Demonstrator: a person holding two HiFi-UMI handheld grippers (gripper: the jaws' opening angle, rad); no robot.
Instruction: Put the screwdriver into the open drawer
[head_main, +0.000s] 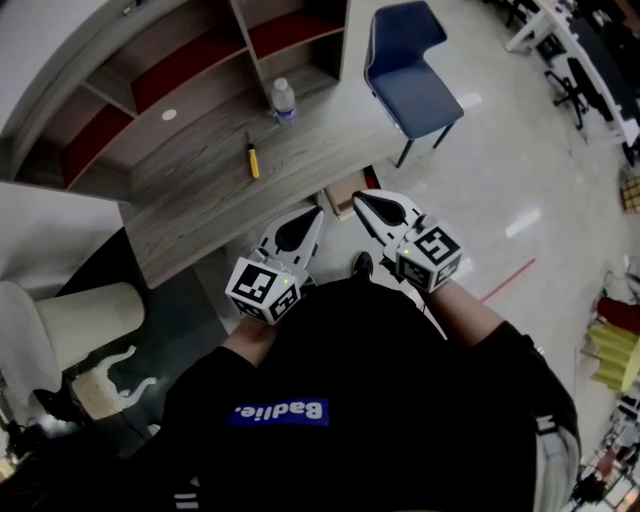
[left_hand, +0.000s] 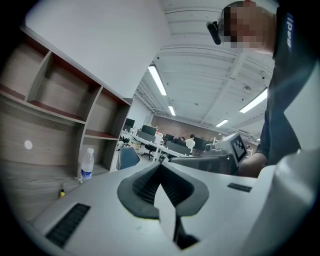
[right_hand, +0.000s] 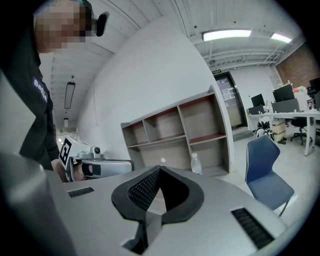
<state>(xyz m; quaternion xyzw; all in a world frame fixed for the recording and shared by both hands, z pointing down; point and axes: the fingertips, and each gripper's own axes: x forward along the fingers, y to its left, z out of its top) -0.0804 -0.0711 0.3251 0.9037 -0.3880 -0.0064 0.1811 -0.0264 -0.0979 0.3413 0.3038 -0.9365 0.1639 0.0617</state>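
Head view puts the screwdriver (head_main: 252, 158) flat on the counter (head_main: 200, 190), near the water bottle (head_main: 284, 100) on the side toward you, not in a drawer. Your left gripper (head_main: 318, 211) and right gripper (head_main: 358, 197) sit far nearer you than the bottle, jaws closed tip to tip on nothing. I'd spread one pair and close square across the handle. A pale box (head_main: 342, 203), nearer you than the bottle, may be the drawer; its inside is hidden.
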